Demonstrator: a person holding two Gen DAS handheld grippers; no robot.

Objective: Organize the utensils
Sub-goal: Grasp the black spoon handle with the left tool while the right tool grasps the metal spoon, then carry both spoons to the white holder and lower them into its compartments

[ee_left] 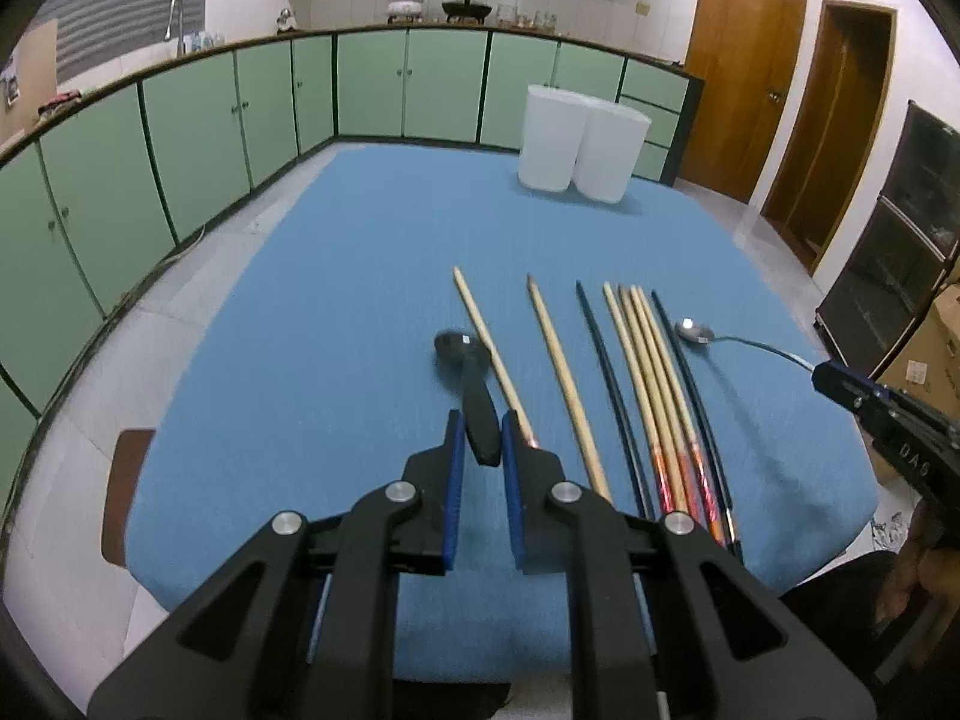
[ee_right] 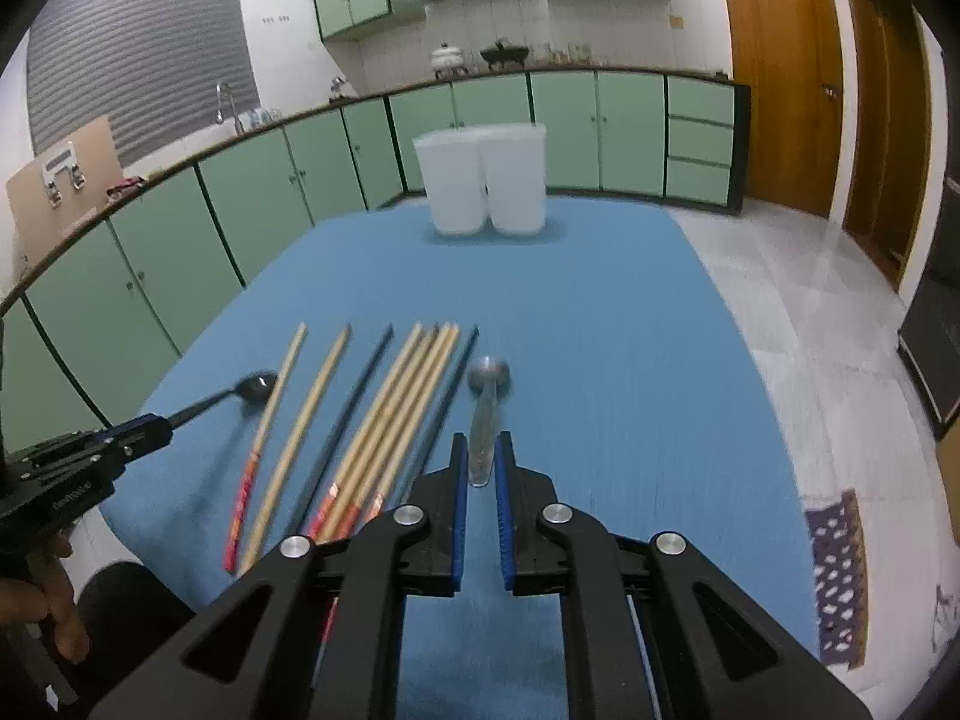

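My left gripper [ee_left: 480, 429] is shut on the handle of a black spoon [ee_left: 462, 354], bowl pointing away, just above the blue table. My right gripper [ee_right: 480, 450] is shut on the handle of a silver spoon [ee_right: 489, 378], also held over the table. Each spoon shows in the other view: the silver spoon [ee_left: 696, 330] and the black spoon [ee_right: 258, 385]. Several chopsticks, wooden [ee_left: 564, 378] and black [ee_left: 606, 360], lie in a row between the two spoons. Two white containers [ee_left: 579, 144] stand side by side at the far end, also in the right wrist view [ee_right: 483, 180].
The blue cloth [ee_left: 360, 252] covers the table. Green kitchen cabinets [ee_left: 180, 120] run along the left and far walls. Wooden doors [ee_left: 750, 60] are at the right. A patterned mat [ee_right: 834, 576] lies on the tiled floor right of the table.
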